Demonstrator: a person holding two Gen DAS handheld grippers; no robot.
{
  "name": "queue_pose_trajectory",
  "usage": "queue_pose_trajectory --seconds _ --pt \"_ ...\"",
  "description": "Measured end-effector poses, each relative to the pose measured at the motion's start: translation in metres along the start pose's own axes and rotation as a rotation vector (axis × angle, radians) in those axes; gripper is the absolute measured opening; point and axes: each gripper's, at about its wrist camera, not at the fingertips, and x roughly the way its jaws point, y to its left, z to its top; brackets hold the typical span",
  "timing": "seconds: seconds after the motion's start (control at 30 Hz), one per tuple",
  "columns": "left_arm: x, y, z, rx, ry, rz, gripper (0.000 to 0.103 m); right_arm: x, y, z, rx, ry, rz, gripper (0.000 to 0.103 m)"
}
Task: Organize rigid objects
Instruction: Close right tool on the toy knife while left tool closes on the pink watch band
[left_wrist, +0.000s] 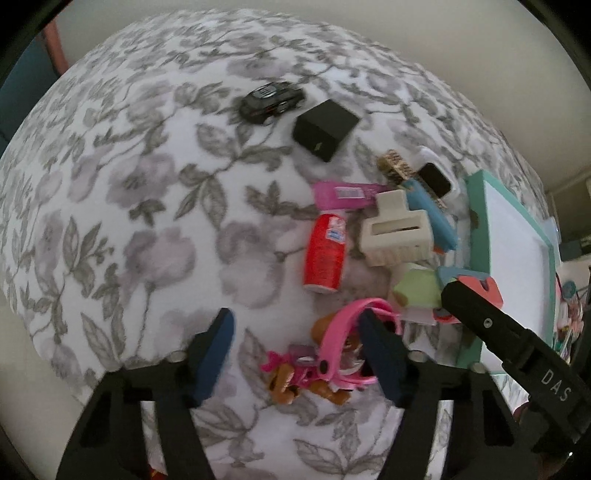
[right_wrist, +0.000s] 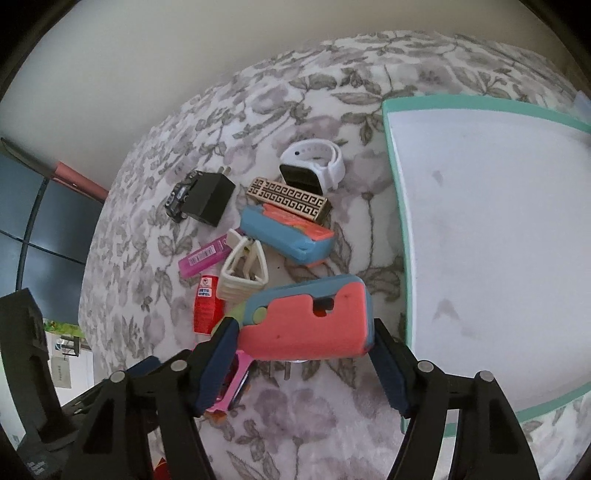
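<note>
A pile of small rigid objects lies on a floral cloth. In the right wrist view, my right gripper (right_wrist: 303, 354) is closed around a coral and blue foam block (right_wrist: 310, 317), its fingers touching both ends. Beyond lie a second blue and coral block (right_wrist: 288, 236), a cream hair claw (right_wrist: 243, 269), a red bottle (right_wrist: 207, 306), a pink tube (right_wrist: 203, 258), a patterned box (right_wrist: 288, 197), a white smartwatch (right_wrist: 314, 166), a black cube (right_wrist: 208, 197) and a toy car (right_wrist: 177, 201). My left gripper (left_wrist: 299, 354) is open over pink sunglasses (left_wrist: 343, 332) and a toy figure (left_wrist: 295, 376).
A teal-rimmed white tray (right_wrist: 400, 229) lies on the right of the pile; it also shows in the left wrist view (left_wrist: 476, 206). The right gripper's arm (left_wrist: 517, 347) crosses the left wrist view at lower right. Dark furniture (right_wrist: 37, 221) stands at far left.
</note>
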Motion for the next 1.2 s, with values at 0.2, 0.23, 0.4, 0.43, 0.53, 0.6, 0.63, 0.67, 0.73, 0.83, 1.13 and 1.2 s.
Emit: queue_pose_trajectory --seconds 0.2,0.23,0.4,0.43,0.53,0.6,0.63,0.67,0.73,0.83,1.13,1.2 --pt "0.015 -0.026 0.009 0.052 0.022 -0.09 0.033 -0.008 -0.008 0.001 0.035 -0.011 0.026 0.073" --pt "0.015 -0.028 0.008 0.057 0.02 -0.088 0.033 -0.009 -0.01 0.001 0.042 -0.013 0.03 0.073" --pt "0.011 -0.033 0.006 0.079 0.013 -0.093 0.011 -0.016 -0.016 0.001 0.061 -0.026 0.055 0.073" --pt "0.011 -0.035 0.005 0.079 0.014 -0.101 0.011 -0.018 -0.018 0.001 0.067 -0.029 0.063 0.073" --pt "0.012 -0.035 0.011 0.08 0.012 -0.1 0.011 -0.022 -0.02 0.0 0.072 -0.036 0.073 0.073" --pt "0.004 -0.025 0.006 0.076 0.004 -0.107 0.011 -0.025 -0.021 0.0 0.074 -0.04 0.079 0.073" --pt "0.0 -0.023 0.005 0.073 -0.004 -0.111 0.011 -0.027 -0.021 0.0 0.077 -0.044 0.083 0.07" --pt "-0.005 -0.018 0.001 0.073 -0.01 -0.114 0.011 -0.028 -0.021 0.0 0.079 -0.045 0.09 0.05" --pt "-0.007 -0.019 0.002 0.073 -0.022 -0.112 0.011 -0.031 -0.024 0.001 0.099 -0.054 0.092 0.044" --pt "-0.009 -0.019 0.003 0.07 -0.027 -0.109 0.011 -0.032 -0.028 0.001 0.107 -0.047 0.108 0.042" --pt "-0.033 -0.005 0.004 -0.003 -0.123 -0.098 0.011 -0.035 -0.04 0.003 0.145 -0.064 0.116 0.043" --pt "-0.039 0.002 0.007 -0.044 -0.145 -0.101 0.011 -0.036 -0.043 0.005 0.141 -0.075 0.091 0.044"
